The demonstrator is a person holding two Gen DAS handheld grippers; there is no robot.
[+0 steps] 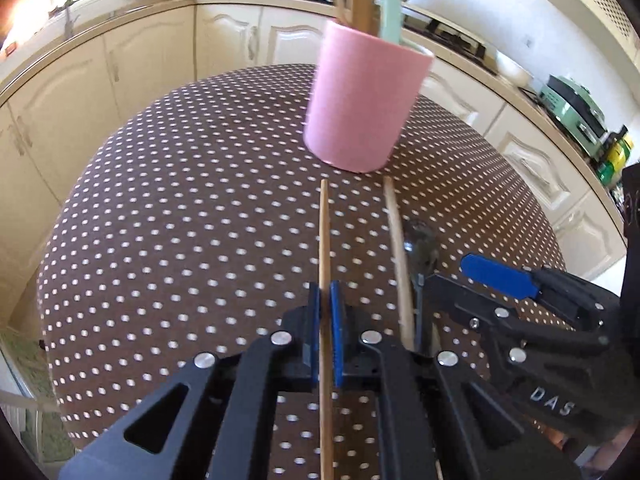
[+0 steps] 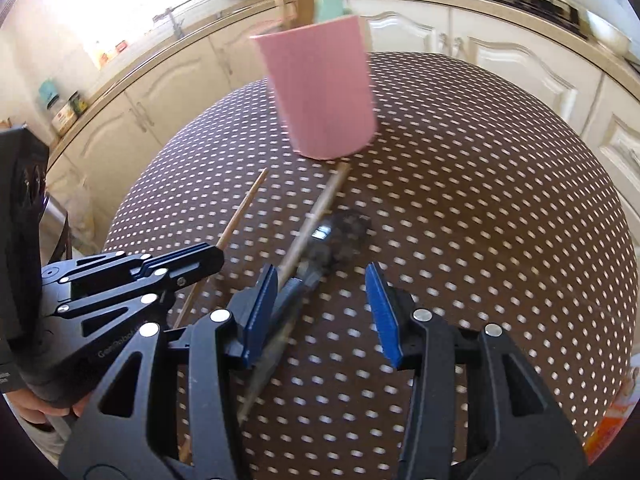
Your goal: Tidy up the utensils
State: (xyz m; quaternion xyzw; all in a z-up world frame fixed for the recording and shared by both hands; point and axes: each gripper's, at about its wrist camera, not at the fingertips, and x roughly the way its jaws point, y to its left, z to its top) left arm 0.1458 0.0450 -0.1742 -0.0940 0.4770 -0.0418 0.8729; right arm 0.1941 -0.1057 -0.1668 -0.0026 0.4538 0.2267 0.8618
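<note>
Two loose wooden sticks lay on your polka-dot worktop (image 1: 180, 200), both running from your side toward the pink holder (image 1: 360, 108), which stood upright well in from the far edge with wooden handles and a mint-green utensil (image 1: 390, 4) standing in it. Your left gripper (image 1: 325, 320) had its blue fingers (image 1: 336, 332) pressed together on the thin wooden stick (image 1: 325, 232), pinching it partway along its length, its far tip stopping short of the holder. The second wooden stick (image 1: 398, 256) lay just to the right of it, its far end near the holder's base, and a dark metal spoon (image 1: 420, 248) lay right beside that, its bowl toward the holder; motion blur hid whether the two touched. Your right gripper (image 2: 322, 312) had its fingers (image 2: 262, 312) spread, and they pinched nothing: the spoon's handle and the second stick passed by the left pad, and I cannot tell whether that pad touched them.
</note>
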